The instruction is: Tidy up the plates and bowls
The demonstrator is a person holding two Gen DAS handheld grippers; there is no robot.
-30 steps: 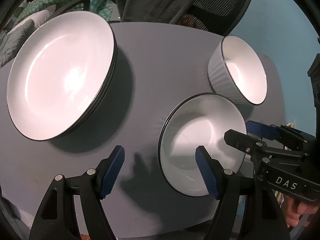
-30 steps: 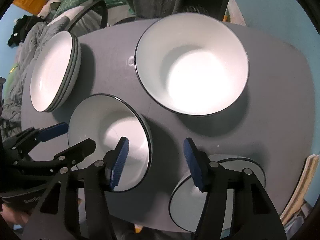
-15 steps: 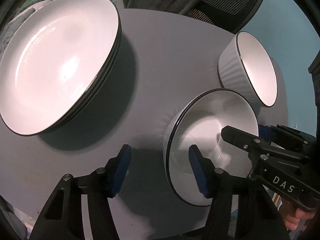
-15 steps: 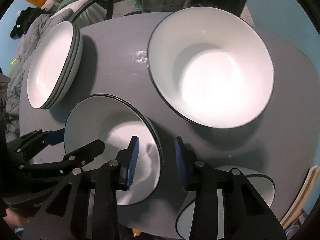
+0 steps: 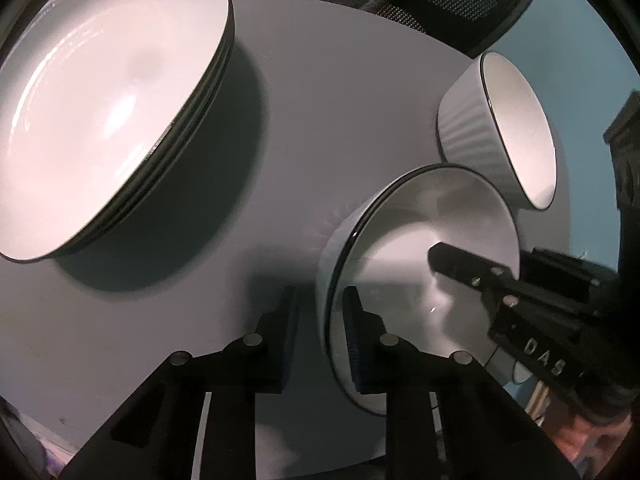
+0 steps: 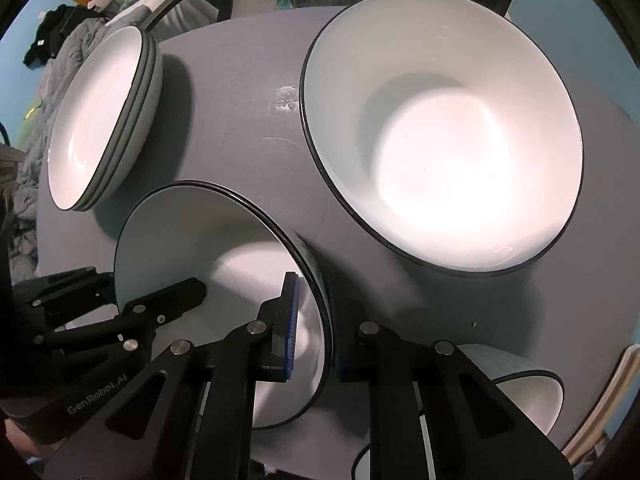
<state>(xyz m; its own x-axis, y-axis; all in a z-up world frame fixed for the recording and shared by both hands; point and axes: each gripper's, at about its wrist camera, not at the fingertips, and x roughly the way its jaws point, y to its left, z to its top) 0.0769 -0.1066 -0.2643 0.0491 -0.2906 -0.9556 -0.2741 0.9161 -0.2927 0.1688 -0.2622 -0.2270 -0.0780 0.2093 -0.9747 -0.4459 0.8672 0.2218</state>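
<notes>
The small white bowl (image 5: 420,264) with the thin black rim sits on the grey counter (image 5: 328,112), and both sets of tongs are on it from opposite sides. The left tongs (image 5: 320,344) have just been closing and now straddle its near wall, one blue pad inside, one outside, pinched on the rim. In the right wrist view the same bowl (image 6: 192,248) is caught by the right tongs (image 6: 314,332), which have also just been closing: one blue pad lies against the inner wall, the other finger sits outside, clamped on the edge. Just beyond it stands a wide white bowl (image 6: 440,140), upright and close by. Off to the far left is a stack of shallow plates (image 6: 100,120), well apart from the held bowl. A ribbed white bowl (image 6: 520,392) peeks in at the lower right. Behind the counter, a mesh-backed chair (image 5: 460,4) with dark cloth draped over it.
</notes>
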